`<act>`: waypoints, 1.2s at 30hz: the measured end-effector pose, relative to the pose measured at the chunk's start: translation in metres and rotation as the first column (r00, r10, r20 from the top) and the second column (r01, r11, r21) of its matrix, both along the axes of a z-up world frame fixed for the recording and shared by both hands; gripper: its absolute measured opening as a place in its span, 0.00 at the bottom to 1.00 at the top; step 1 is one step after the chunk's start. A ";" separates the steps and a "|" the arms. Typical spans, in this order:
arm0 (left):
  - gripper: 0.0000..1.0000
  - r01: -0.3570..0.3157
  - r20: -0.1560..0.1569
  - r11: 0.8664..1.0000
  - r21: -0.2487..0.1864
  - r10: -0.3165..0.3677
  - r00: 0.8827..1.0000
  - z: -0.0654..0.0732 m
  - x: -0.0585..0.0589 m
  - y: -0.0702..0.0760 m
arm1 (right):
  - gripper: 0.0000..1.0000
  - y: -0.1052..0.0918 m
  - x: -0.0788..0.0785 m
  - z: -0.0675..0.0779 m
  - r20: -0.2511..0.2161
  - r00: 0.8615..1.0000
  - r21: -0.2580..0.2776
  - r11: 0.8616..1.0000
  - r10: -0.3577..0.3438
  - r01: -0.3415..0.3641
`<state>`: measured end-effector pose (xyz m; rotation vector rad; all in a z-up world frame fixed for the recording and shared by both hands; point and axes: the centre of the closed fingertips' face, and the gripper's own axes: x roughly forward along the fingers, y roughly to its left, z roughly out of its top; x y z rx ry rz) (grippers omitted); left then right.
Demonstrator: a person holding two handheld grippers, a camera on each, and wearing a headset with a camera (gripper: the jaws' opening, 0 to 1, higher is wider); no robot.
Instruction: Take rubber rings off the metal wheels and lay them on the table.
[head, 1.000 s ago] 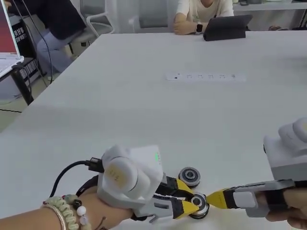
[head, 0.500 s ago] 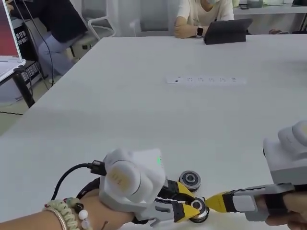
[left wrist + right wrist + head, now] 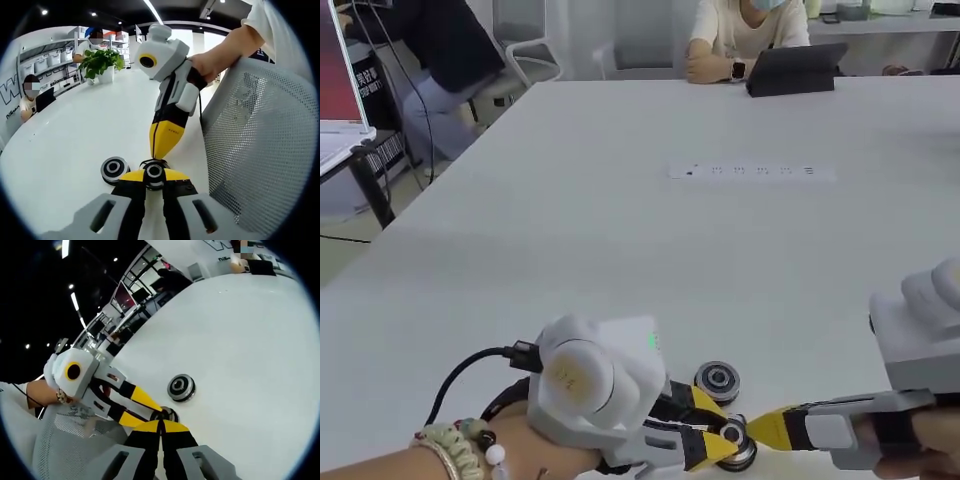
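Note:
Two metal wheels with black rubber rings are at the near edge of the white table point(image 3: 620, 230). My left gripper point(image 3: 718, 442) is shut on one wheel point(image 3: 737, 442), which sits between its yellow jaws point(image 3: 153, 171). My right gripper point(image 3: 767, 430) comes in from the right, shut, with its pointed tip pinching that wheel's rubber ring at the rim point(image 3: 169, 414). In the left gripper view the right gripper point(image 3: 160, 152) meets the wheel from above. The second wheel point(image 3: 718, 379) lies flat and free just beyond point(image 3: 115, 169) point(image 3: 181, 386).
A flush power strip point(image 3: 750, 172) is set into the table's middle. A person sits at the far end behind a dark tablet point(image 3: 790, 62). A mesh chair back point(image 3: 250, 145) stands close behind me. A laptop stand point(image 3: 345, 120) is off the left edge.
The head camera has tipped a little, so the whole picture sits lower. Both grippers stay shut at the same wheel and the loose wheel has not moved.

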<state>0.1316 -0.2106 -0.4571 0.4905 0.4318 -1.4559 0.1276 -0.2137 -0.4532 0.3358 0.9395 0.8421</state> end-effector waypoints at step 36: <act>0.07 -0.024 -0.018 0.999 -0.025 0.024 1.000 0.000 0.000 0.001 | 0.00 0.003 -0.002 0.002 -0.012 1.000 0.025 1.000 -0.005 0.005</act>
